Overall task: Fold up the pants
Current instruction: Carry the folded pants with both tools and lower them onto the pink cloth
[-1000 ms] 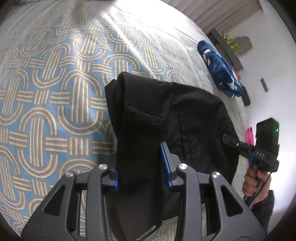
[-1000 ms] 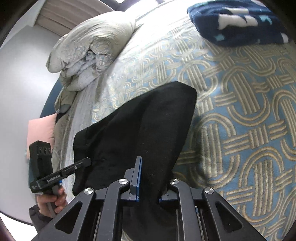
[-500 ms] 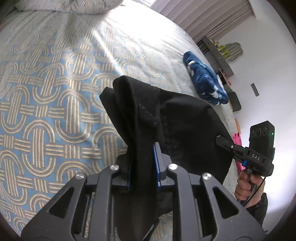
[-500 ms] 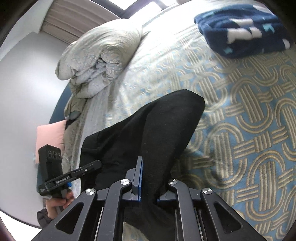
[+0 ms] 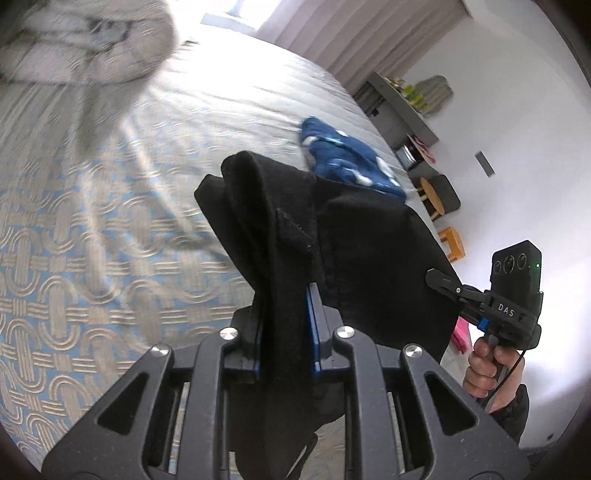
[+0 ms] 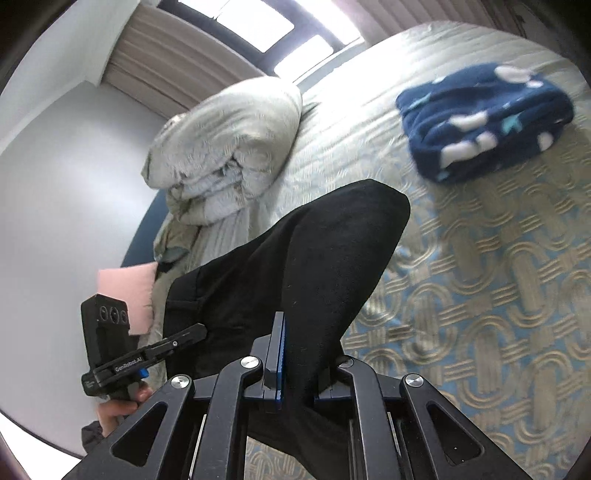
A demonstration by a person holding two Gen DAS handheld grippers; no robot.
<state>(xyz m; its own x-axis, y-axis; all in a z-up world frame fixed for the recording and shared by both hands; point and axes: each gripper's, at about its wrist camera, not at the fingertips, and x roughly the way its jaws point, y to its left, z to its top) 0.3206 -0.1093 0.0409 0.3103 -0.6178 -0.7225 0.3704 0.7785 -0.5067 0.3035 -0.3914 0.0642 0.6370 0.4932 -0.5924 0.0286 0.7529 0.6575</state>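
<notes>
Your left tool [image 5: 286, 332] & right tool [image 6: 297, 365] each clamp the black pants [image 5: 332, 240], which hang between them above the bed [image 5: 92, 258]. Farther back: blue blanket [image 6: 484, 118], rolled duvet [image 6: 229, 147].

- A bed [image 6: 498, 295] under a blue spread with pale interlocking loops; its far part is plain pale quilting
- A rolled grey duvet [image 6: 229, 147] at the bed's far end; a pink pillow [image 6: 129, 291] near it
- Bright window [image 6: 258, 29] with beige curtains [image 5: 351, 37]
- White walls [image 5: 517, 110]; a grey shelf [image 5: 402, 107]; wooden stools [image 5: 452, 240] beside the bed
- A folded navy blanket [image 6: 480, 118] lies on the bed
</notes>
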